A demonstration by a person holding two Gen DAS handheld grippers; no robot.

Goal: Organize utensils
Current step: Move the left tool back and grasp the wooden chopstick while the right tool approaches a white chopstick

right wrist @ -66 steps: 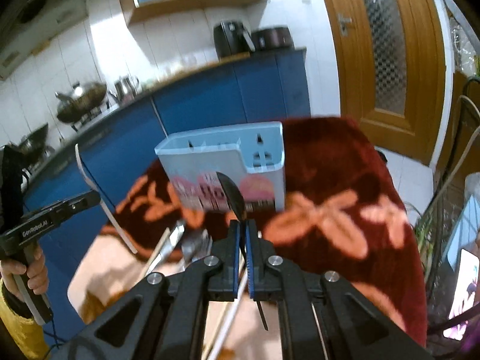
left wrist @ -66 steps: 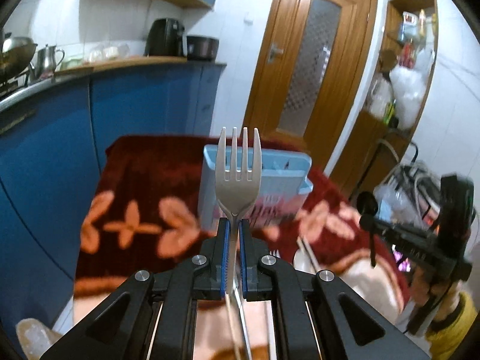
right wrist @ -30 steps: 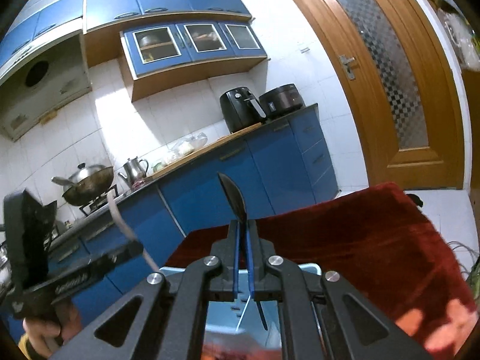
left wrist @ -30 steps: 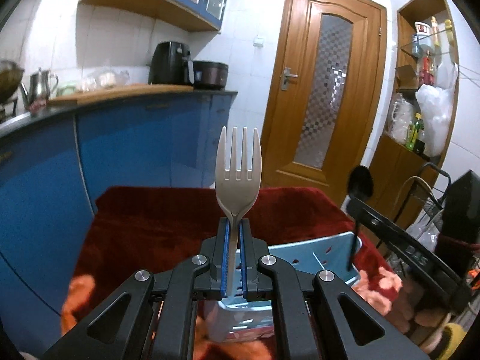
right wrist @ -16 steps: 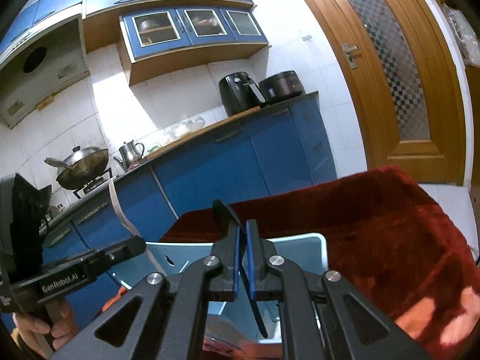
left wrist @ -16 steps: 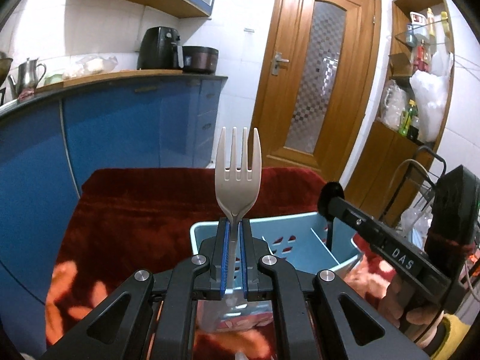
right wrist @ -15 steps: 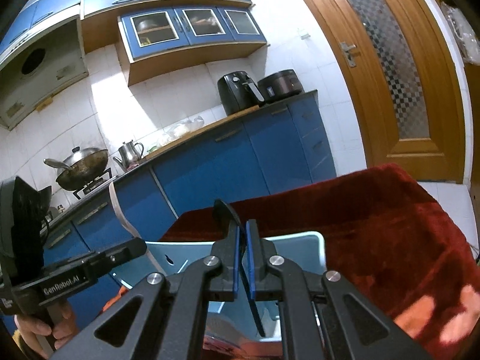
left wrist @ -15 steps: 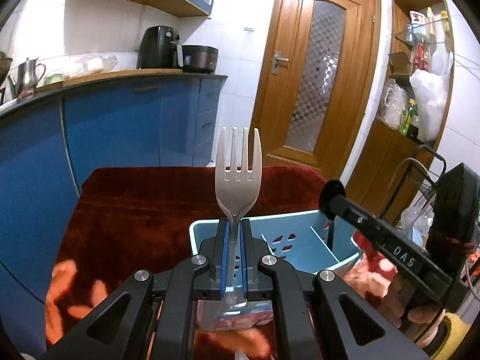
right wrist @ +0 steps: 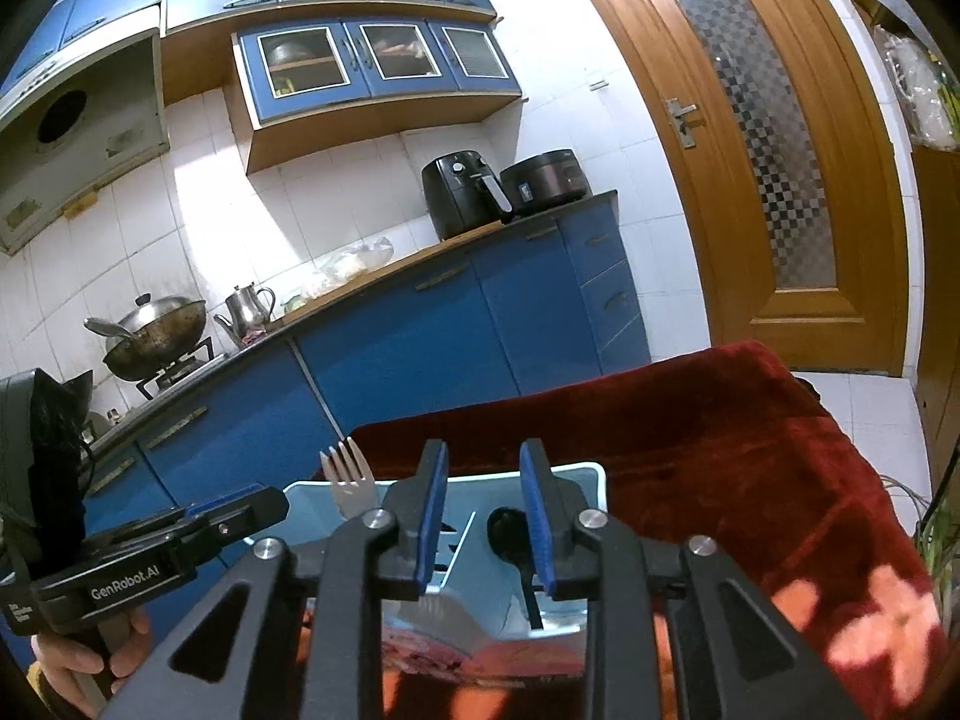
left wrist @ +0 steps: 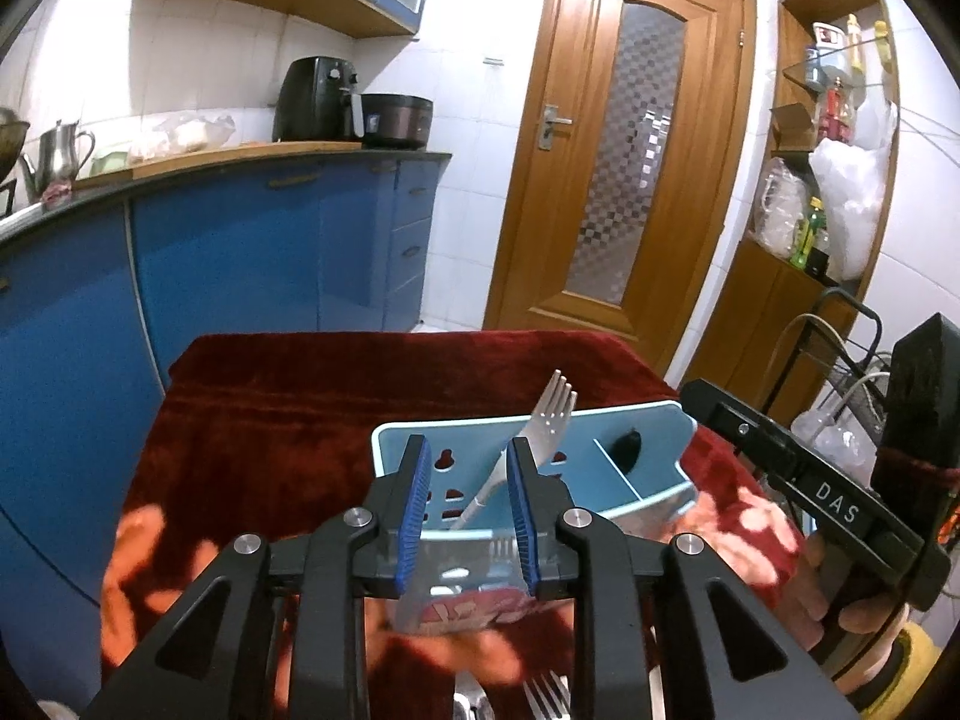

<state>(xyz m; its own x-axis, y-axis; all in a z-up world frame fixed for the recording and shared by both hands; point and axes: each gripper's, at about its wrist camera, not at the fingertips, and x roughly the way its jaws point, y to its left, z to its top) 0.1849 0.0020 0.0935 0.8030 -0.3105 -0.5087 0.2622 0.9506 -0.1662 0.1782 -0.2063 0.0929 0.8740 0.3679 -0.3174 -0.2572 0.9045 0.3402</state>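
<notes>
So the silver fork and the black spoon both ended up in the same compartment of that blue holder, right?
Not quite. The left wrist view shows a divider between them: the fork leans in the left compartment of the blue holder, while the black spoon stands in the one to its right. Both are indeed in the holder.

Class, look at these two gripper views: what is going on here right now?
A person holds a gripper in each hand over a light blue plastic utensil holder standing on a dark red floral cloth. The left gripper is opening, and the silver metal fork now leans in the holder's left compartment, free of the pads. The right gripper is opening too; the black spoon stands in the right compartment. More cutlery lies on the cloth in front of the holder.
</notes>
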